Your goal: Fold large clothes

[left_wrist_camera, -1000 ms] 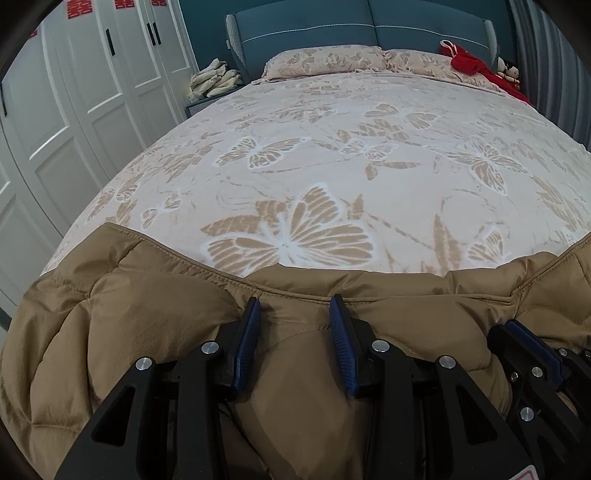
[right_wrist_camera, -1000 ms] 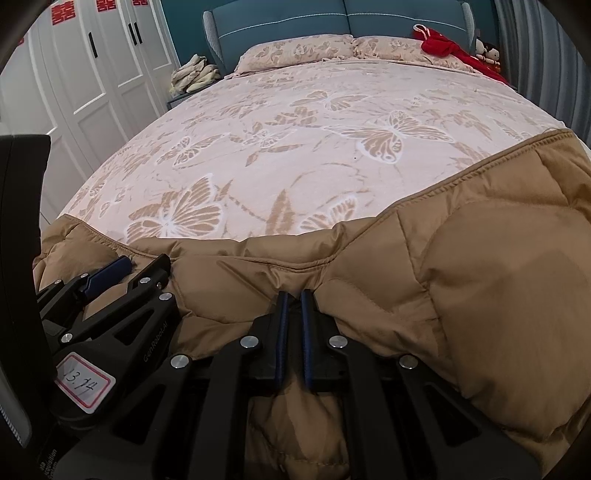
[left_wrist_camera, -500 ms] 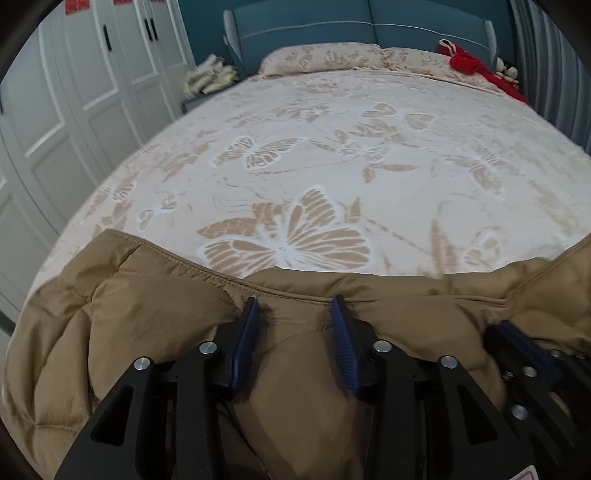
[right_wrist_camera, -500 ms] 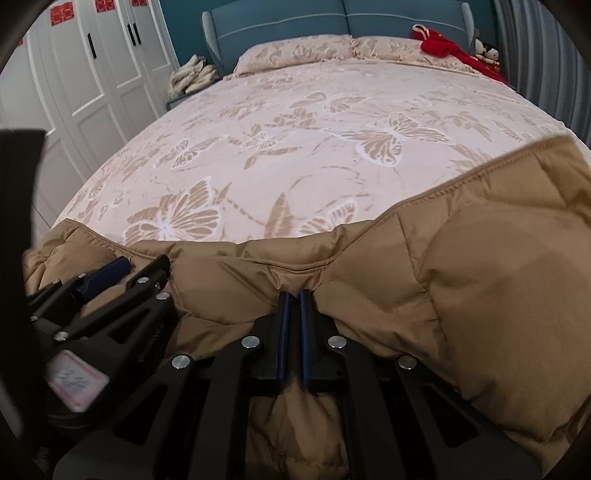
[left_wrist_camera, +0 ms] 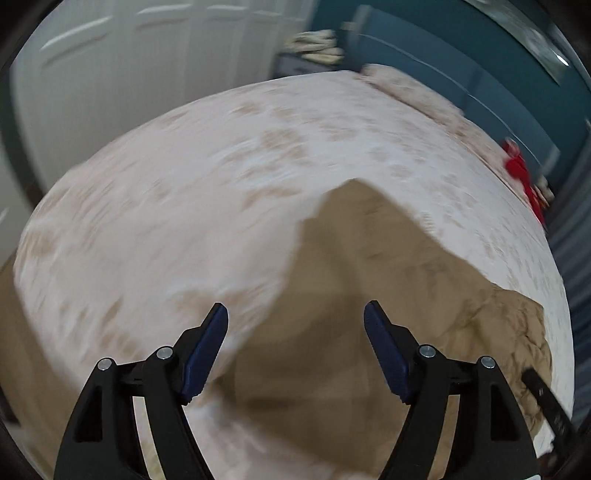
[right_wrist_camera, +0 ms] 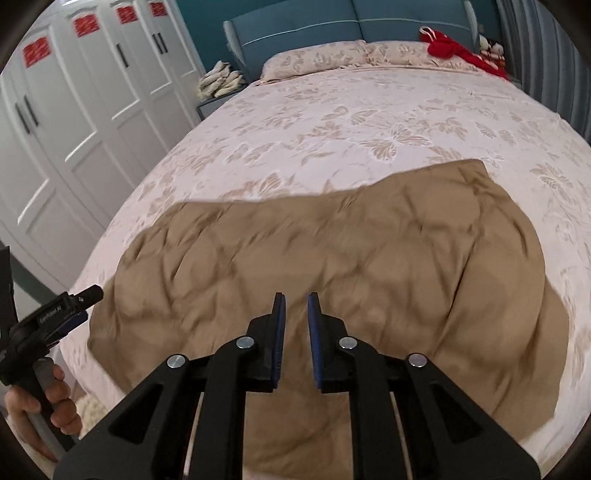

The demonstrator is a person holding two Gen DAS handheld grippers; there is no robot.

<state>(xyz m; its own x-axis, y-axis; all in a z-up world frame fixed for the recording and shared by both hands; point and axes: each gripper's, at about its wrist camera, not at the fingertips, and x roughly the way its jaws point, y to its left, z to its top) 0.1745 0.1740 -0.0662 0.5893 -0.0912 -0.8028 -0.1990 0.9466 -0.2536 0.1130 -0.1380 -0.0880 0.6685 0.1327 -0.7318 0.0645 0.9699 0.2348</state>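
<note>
Tan quilted coat (right_wrist_camera: pixel 332 266) lies spread flat across the near end of the bed (right_wrist_camera: pixel 332 110). Looks like between folds. Left gripper (left_wrist_camera: pixel 295 347) fingers spread wide, empty; right gripper (right_wrist_camera: pixel 294 332) fingers slightly apart, holding nothing. Next: pick an edge or corner to re-grip. Left-gripper side lettering too blurred; red wardrobe stickers (right_wrist_camera: pixel 86 26) unreadable.

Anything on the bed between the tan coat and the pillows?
Nothing: the right wrist view shows only bare butterfly bedspread between the tan coat and the pillows. The red cloth lies off to the side.
</note>
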